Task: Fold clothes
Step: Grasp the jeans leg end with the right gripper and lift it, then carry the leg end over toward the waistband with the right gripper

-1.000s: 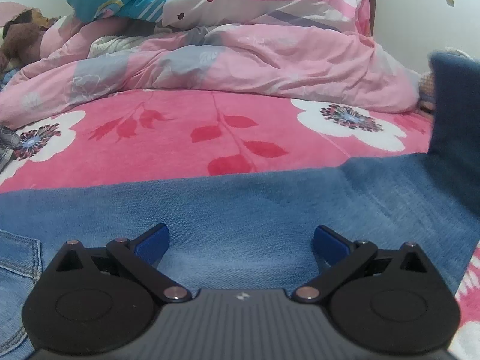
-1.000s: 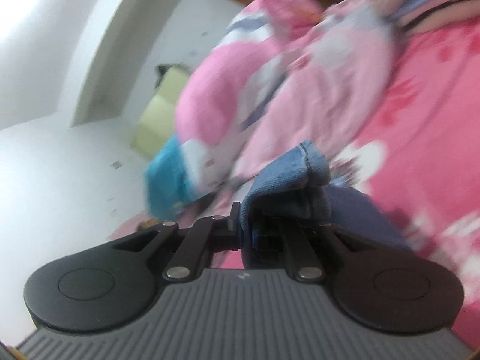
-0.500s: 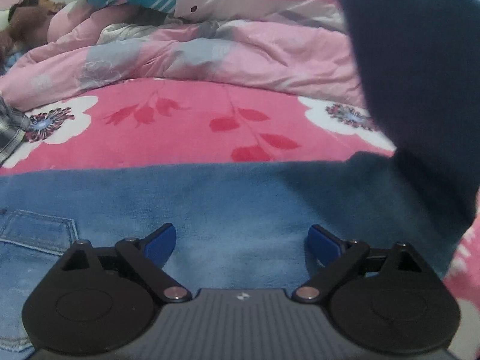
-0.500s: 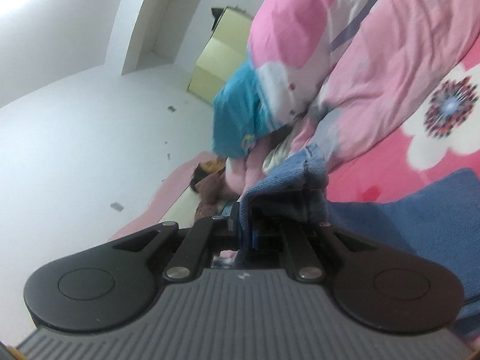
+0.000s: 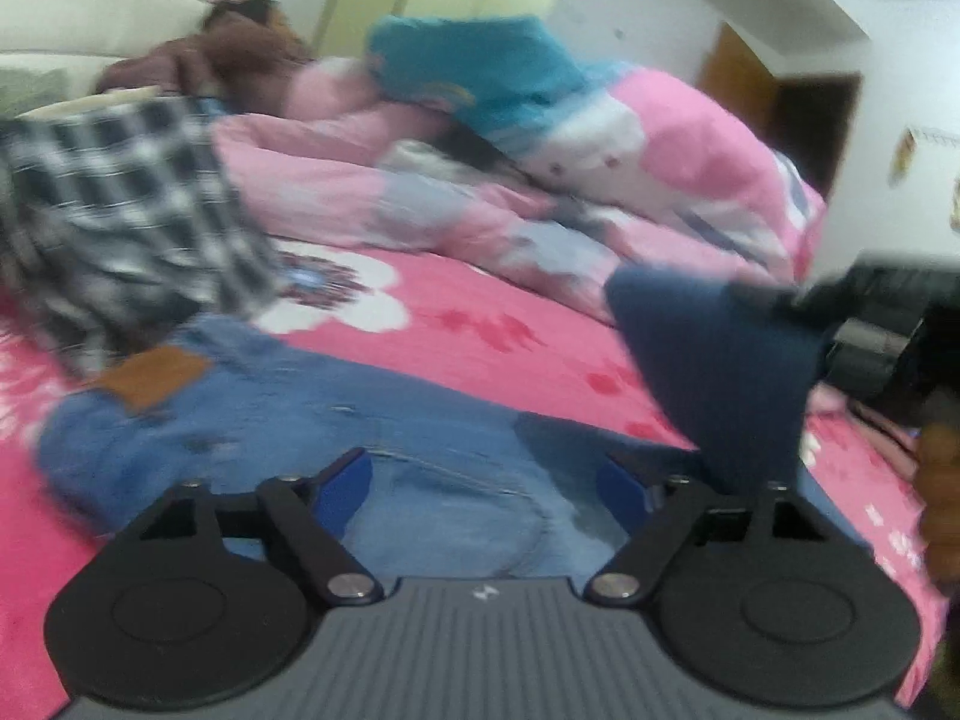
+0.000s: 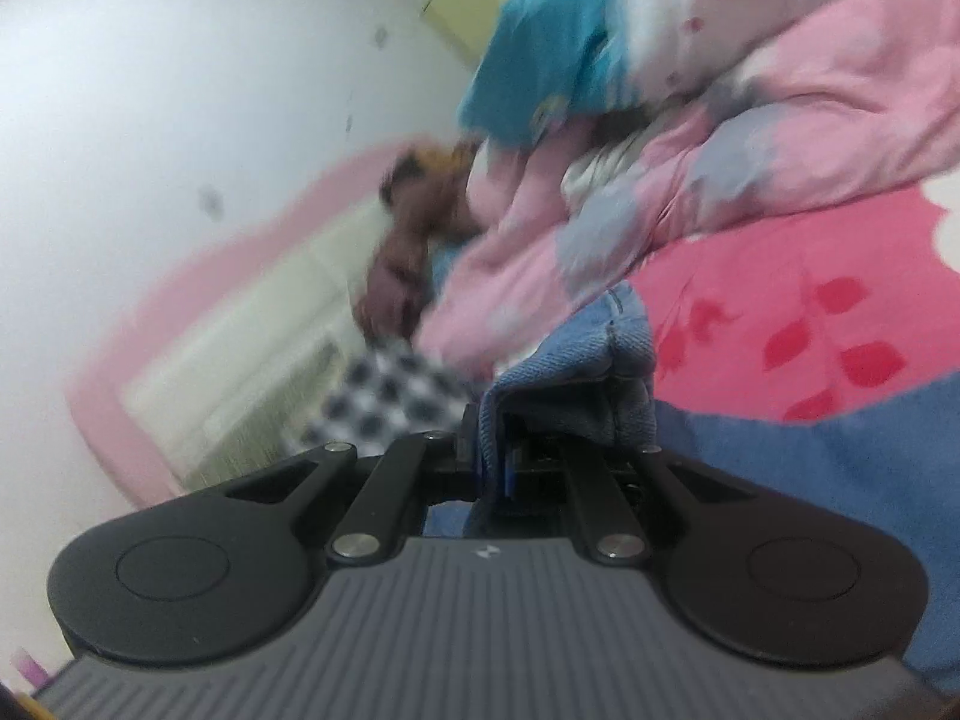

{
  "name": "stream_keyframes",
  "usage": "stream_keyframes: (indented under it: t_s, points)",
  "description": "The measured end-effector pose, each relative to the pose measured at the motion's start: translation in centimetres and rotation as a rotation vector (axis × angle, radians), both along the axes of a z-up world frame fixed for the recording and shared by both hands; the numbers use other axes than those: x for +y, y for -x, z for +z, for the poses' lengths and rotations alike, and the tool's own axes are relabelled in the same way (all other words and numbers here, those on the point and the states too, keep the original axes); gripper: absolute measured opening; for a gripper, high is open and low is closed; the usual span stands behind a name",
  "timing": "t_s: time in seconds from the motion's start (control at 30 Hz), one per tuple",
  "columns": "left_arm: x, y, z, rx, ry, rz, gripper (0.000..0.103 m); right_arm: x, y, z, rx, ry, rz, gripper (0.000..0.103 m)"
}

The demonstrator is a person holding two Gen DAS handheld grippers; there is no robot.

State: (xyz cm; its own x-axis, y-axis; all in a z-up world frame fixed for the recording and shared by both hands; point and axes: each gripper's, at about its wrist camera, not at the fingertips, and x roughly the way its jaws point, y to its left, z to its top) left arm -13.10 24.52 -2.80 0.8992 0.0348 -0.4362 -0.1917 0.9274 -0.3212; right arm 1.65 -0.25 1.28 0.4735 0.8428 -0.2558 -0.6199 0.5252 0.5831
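Left wrist view shows the jeans (image 5: 384,420) spread flat on the bed (image 5: 480,324), waistband and brown patch toward the bed's left side, the denim running right beneath the left hand-held gripper (image 5: 480,498). That hand-held gripper has its blue fingers spread wide and holds nothing; it hangs just above the seat of the jeans. At the right side of the bed a leg end of the jeans is lifted off the mattress into a dark hanging flap, held up by the right hand-held gripper (image 5: 864,300), seen there as a blurred dark shape. The right wrist view confirms it: the right hand-held gripper (image 6: 540,444) is pressed together on a bunched hem of the jeans (image 6: 576,372), with the rest of the denim trailing down to the right. By my reading the step in hand is folding the leg end over toward the waistband. The next move calls for carrying the pinched hem across over the flat denim, laying it down square with the waist, and only then letting go; the left hand-held gripper could pin the middle so the cloth does not drag. Beyond the jeans lie a checked garment (image 5: 120,210) at the bed's left side and a pink duvet (image 5: 540,192) heaped along the far edge.
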Motion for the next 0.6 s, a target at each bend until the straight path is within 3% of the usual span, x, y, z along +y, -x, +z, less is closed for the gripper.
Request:
stream_keyframes:
  t_s: [0.23, 0.3, 0.4, 0.47, 0.53, 0.6]
  points:
    - [5.1, 3.4, -0.8, 0.021, 0.151, 0.069, 0.067, 10.4, 3.6, -5.3, -0.185, 0.435, 0.134, 0.007]
    - [5.9, 4.4, -1.2, 0.010, 0.194, 0.052, 0.066, 12.7, 5.0, -6.6, -0.272, 0.572, 0.179, 0.016]
    - [6.5, 5.3, -1.6, 0.000, 0.238, 0.034, 0.066, 14.4, 7.9, -6.2, -0.457, 0.684, 0.211, 0.029]
    - [6.7, 5.6, -1.9, 0.004, 0.274, 0.036, 0.066, 14.9, 9.4, -5.5, -0.540, 0.711, 0.236, 0.032]
    - [6.8, 5.9, -2.0, 0.006, 0.298, 0.038, 0.066, 14.7, 10.6, -4.5, -0.589, 0.705, 0.261, 0.041]
    - [6.8, 6.5, -2.1, 0.006, 0.311, 0.041, 0.066, 13.1, 10.9, -3.4, -0.560, 0.644, 0.261, 0.052]
